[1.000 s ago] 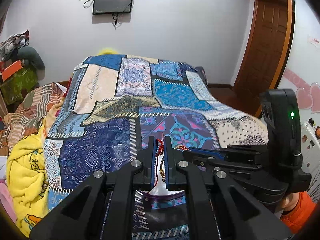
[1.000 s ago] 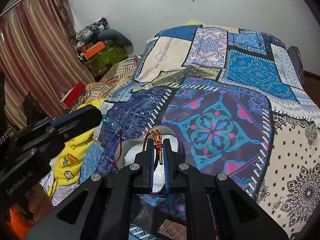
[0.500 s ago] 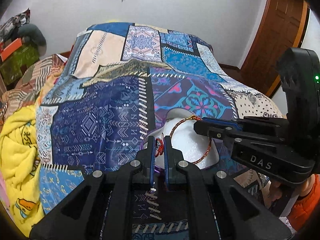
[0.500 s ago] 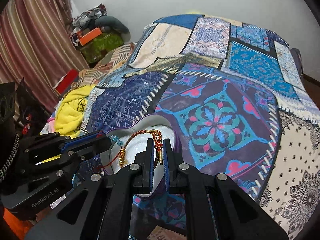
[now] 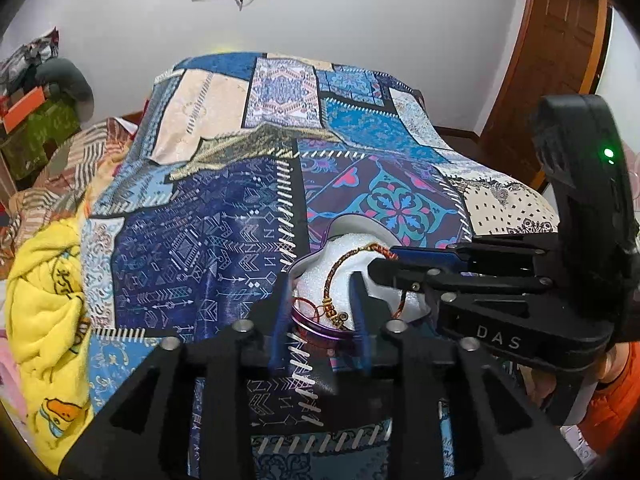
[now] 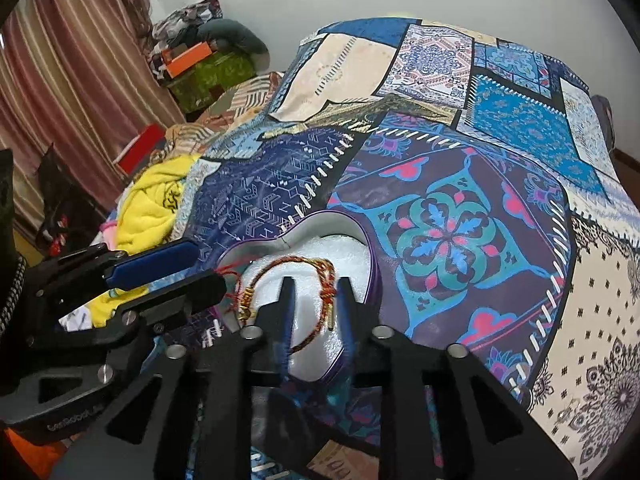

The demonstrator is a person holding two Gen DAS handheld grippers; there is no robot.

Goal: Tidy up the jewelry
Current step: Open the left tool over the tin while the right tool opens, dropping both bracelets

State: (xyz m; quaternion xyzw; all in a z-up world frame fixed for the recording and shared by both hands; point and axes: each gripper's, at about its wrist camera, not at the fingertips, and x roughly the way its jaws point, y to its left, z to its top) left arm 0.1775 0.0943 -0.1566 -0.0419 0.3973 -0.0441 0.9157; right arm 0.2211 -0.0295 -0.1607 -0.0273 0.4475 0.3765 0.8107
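Both sets of jaws are spread apart right now, nothing pinched in either one. From the left wrist view, the left gripper hangs low over a purple-rimmed heart-shaped box sitting on the patchwork bedspread. The red and gold braided bracelet is lying loose on the white foam lining inside the box, with its little gold beads and charm bunched up near the front rim, right between the two blue-edged fingers. The right gripper comes in from the right side with its tips over the far end of the bracelet, though I can't tell from here if they touch it. A yellow blanket is bunched at the left edge of the bed. Switching to the right wrist view, the right gripper straddles the knotted part of the bracelet, fingers either side of it but not closed on it. The box shows its white inside, and the left gripper pokes in from the left with its tips at the box rim, close to the red cord ends
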